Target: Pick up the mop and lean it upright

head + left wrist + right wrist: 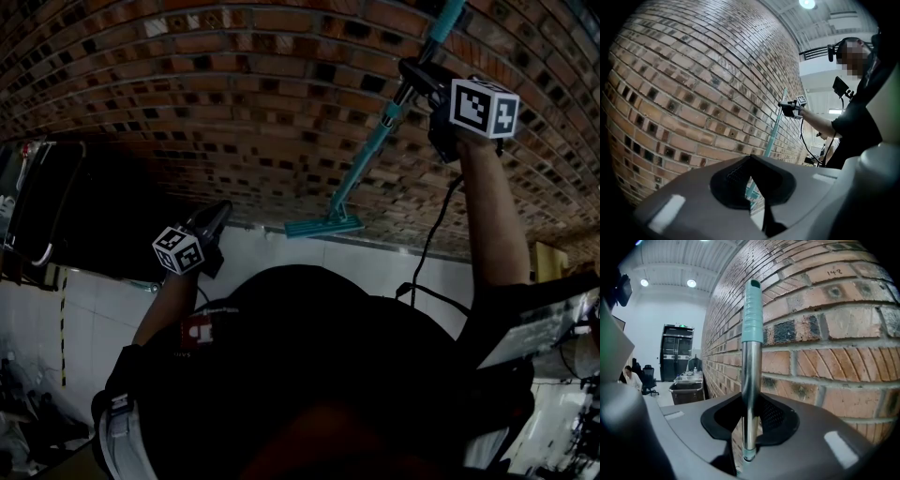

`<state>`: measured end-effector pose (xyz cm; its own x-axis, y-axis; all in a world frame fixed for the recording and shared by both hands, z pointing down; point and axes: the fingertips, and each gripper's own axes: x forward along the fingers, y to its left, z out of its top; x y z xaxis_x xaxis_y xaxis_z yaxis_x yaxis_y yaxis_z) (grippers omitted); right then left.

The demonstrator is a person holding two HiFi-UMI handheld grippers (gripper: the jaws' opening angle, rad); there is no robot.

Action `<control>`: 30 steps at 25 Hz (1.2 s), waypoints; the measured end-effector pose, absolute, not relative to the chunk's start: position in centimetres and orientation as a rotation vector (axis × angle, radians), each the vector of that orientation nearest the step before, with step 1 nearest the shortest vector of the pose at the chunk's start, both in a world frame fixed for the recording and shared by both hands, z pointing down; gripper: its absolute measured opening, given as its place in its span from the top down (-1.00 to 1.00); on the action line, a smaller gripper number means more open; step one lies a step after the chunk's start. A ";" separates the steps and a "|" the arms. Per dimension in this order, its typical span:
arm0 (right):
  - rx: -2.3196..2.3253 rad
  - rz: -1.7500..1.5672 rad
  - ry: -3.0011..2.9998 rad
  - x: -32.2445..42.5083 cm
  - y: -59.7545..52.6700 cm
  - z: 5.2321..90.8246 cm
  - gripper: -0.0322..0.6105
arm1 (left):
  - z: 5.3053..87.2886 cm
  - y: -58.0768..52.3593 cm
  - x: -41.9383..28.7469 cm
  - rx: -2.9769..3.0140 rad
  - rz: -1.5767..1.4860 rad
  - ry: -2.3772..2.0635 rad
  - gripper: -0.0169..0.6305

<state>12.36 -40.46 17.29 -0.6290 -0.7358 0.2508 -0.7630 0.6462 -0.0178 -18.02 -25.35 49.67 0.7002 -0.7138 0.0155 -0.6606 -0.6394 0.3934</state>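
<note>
The teal-and-steel mop pole is clamped, nearly upright, in the jaws of the right gripper. Next, a gentle lean onto the red brick wall is called for.

Brick wall fills the view here, red-brown courses with dark, weathered bricks scattered through. Pale floor meets its foot. Far down the hall: white walls, 2 round ceiling lights glowing, a black double door, a grey cart parked against the brickwork.

We see the teal-headed mop upper right, its metal pole upright against the brick wall.
</note>
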 end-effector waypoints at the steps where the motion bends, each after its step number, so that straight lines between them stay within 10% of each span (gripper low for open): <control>1: 1.221 0.180 -2.645 12.4 -40.5 17.4 0.57 | 49.7 -25.4 -18.0 2.540 -0.194 -1.073 0.96; 30: 1.156 0.304 -2.535 11.5 -40.3 39.4 0.57 | 52.0 -22.5 -17.4 2.492 -0.078 -1.067 0.96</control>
<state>11.50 -40.31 39.40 -0.6125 -0.6889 0.3876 -0.7610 0.6465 -0.0536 -17.42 -22.51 51.99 0.7030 -0.7021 0.1133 -0.6781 -0.6137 0.4045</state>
